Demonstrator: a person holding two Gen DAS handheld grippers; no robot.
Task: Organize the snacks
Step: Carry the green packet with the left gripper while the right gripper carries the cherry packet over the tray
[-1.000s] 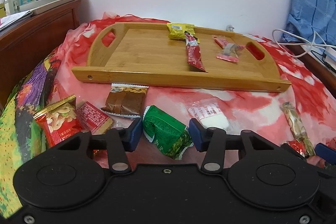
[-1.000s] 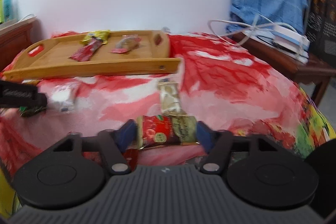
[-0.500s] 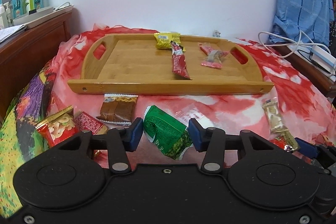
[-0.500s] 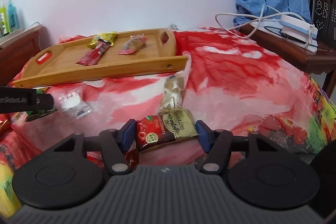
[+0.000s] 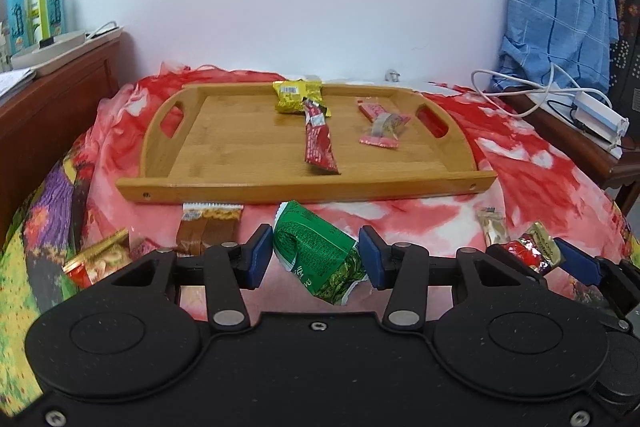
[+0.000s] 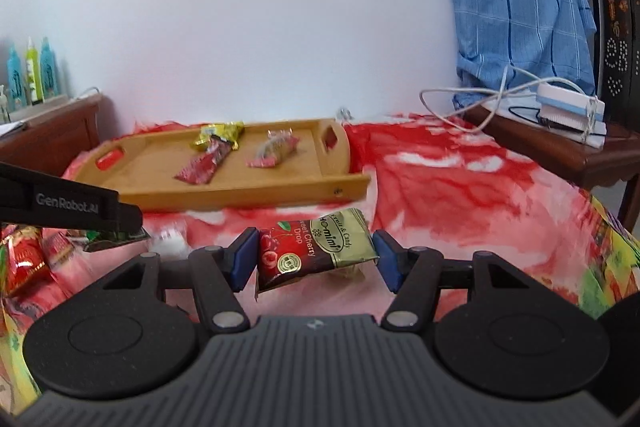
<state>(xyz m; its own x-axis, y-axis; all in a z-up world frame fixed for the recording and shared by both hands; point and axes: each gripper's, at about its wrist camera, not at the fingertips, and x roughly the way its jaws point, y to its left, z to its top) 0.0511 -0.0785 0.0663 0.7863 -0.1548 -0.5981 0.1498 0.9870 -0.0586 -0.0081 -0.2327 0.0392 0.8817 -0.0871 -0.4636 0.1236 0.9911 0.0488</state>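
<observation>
Left gripper [image 5: 316, 257] clamped on green snack packet [image 5: 316, 253], right gripper [image 6: 316, 259] clamped on cherry candy packet [image 6: 312, 249], both clear of the red cloth [image 6: 460, 195]

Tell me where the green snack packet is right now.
In the left wrist view the green packet sits clamped in the left gripper, lifted just in front of the wooden tray, right of the brown packet.

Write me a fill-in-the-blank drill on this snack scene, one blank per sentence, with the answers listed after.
1. The left gripper is shut on a ____ snack packet.
2. The right gripper is shut on a packet labelled Sweet ____ Drop.
3. The long red stick pack lies inside the wooden ____.
4. A ____ plaid cloth hangs by the wall on the right.

Missing words: green; Cherry; tray; blue
</observation>
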